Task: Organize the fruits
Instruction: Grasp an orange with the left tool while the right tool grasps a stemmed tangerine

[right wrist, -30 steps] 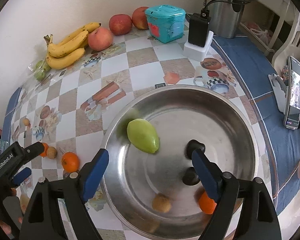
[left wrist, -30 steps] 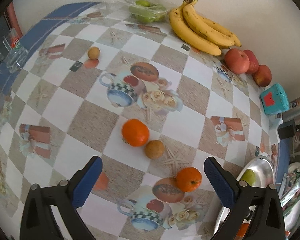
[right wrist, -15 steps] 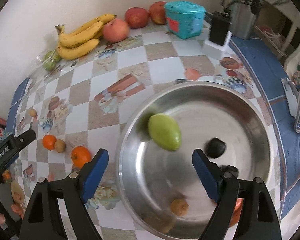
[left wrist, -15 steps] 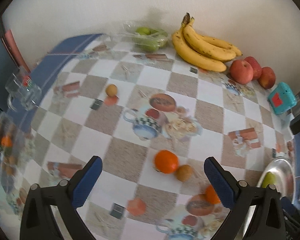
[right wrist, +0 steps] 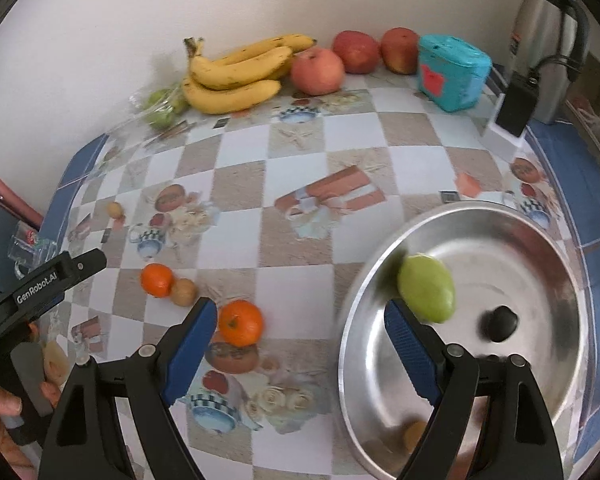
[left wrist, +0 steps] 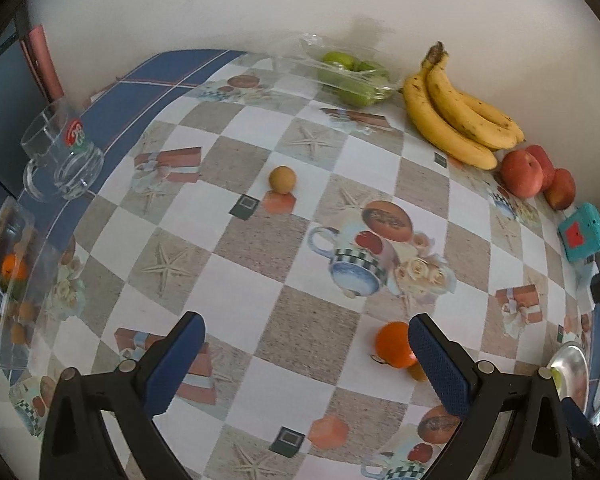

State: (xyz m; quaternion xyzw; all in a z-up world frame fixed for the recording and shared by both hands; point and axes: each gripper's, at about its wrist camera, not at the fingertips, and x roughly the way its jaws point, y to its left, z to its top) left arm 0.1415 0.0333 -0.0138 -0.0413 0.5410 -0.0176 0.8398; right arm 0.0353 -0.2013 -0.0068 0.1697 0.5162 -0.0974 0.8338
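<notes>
the right tool [right wrist: 296,344] hangs above the counter [right wrist: 340,136] with its jaws wide apart and nothing between the pads. the left tool [left wrist: 306,364] is likewise spread wide and empty over a bare patch of the checked cloth.

surroundings, right wrist view: a steel bowl [right wrist: 572,280] sits at the near right, its left rim under the right tool's right finger. inside it lie a green mango [right wrist: 428,294], a dark fruit [right wrist: 499,323] and a small brown fruit [right wrist: 414,432] at the near rim. a teal box [right wrist: 452,72], a black charger [right wrist: 516,104] and a steel flask [right wrist: 548,40] stand at the far right. a glass mug [left wrist: 60,156] stands at the left edge in the left wrist view.

task items: one orange [right wrist: 241,322] lies just beside the right tool's left finger, on its inner side. a second orange [right wrist: 157,279] lies further left, touching a brown fruit [right wrist: 183,291]. another small brown fruit [right wrist: 115,210] lies alone well to the far left. along the far wall: a bag of green fruit [right wrist: 162,106], a banana bunch [right wrist: 240,74] and three apples [right wrist: 318,71].

orientation: the bananas' long axis runs left to right along the wall, stem end to the left. the mango's long axis runs from far left to near right, and it lies against the bowl's left wall.
</notes>
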